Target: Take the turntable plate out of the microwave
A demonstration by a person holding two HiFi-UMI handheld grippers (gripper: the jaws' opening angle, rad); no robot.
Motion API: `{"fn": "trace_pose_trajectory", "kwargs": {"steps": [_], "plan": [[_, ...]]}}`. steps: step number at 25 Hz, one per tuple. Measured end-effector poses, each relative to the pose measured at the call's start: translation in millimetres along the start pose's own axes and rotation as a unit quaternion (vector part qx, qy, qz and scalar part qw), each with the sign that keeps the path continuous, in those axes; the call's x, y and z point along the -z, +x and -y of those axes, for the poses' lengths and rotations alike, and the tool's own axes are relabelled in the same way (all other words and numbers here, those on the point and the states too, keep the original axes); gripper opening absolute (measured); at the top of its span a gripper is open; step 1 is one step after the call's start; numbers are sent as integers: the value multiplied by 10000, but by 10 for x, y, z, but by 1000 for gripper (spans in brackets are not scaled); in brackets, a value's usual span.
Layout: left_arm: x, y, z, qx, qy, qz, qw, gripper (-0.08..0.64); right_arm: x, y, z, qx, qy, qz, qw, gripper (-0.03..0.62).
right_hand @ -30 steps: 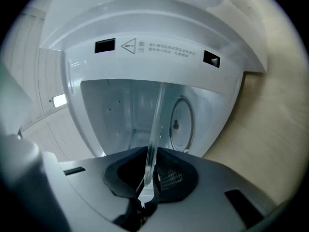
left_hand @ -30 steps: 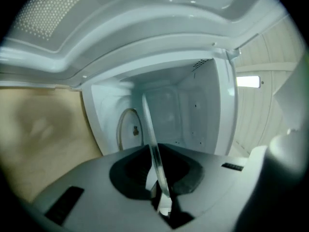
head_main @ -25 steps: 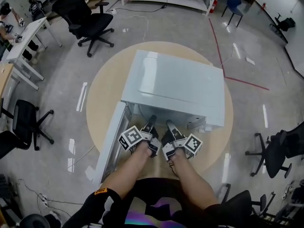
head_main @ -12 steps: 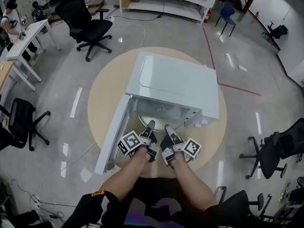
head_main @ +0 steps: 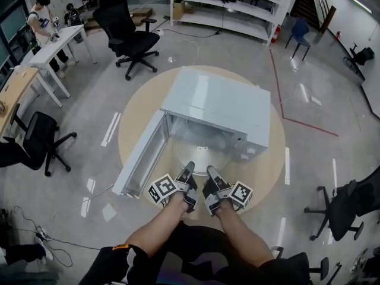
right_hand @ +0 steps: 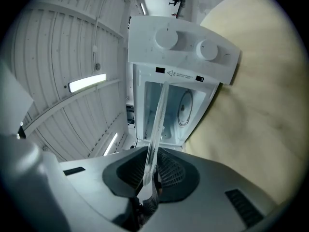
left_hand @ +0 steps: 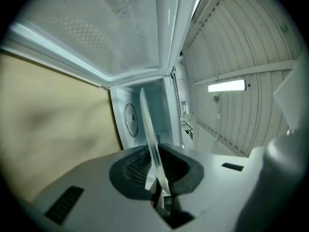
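The white microwave [head_main: 219,105] stands on a round beige table [head_main: 264,171] with its door [head_main: 139,156] swung open to the left. The clear glass turntable plate [head_main: 199,152] lies flat, partly out of the cavity mouth. My left gripper [head_main: 189,167] and right gripper [head_main: 210,170] sit side by side at its near rim, each shut on the glass. In the left gripper view the plate [left_hand: 147,129] runs edge-on from the jaws towards the cavity. The right gripper view shows the same plate [right_hand: 157,124] below the microwave's two knobs [right_hand: 183,42].
Black office chairs stand around the table: one at the back left [head_main: 127,37], one at the left [head_main: 35,141], one at the right [head_main: 347,203]. Desks with people are at the far left [head_main: 53,43], shelving [head_main: 231,5] at the back. The open door juts out beside my left arm.
Both grippers have drawn back from the microwave towards me, bringing the glass plate with them; more of the plate now shows outside the cavity. The grips have not changed.
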State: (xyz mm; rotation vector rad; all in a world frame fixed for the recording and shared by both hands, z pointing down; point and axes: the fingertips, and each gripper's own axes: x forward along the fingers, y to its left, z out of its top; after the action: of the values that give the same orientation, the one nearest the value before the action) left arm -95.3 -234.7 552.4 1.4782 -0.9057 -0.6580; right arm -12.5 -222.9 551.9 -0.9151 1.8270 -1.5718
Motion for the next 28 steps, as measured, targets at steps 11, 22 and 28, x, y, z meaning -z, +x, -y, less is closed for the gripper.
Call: {"fn": "trace_pose_trajectory", "kwargs": {"steps": [11,22,28], "plan": [[769,-602,6,-80,-63,518,9986,86,255,-827,-76,-279,-108,-630,9976,57],[1286,-947,-259,-194,-146,615,9978,86,467,-1396,206,-154,-106,-772,9968,57],[1466,-1074,-498,-364,-255,633,9970,86,597,-1577,442,43,28,-838,9965,58]]}}
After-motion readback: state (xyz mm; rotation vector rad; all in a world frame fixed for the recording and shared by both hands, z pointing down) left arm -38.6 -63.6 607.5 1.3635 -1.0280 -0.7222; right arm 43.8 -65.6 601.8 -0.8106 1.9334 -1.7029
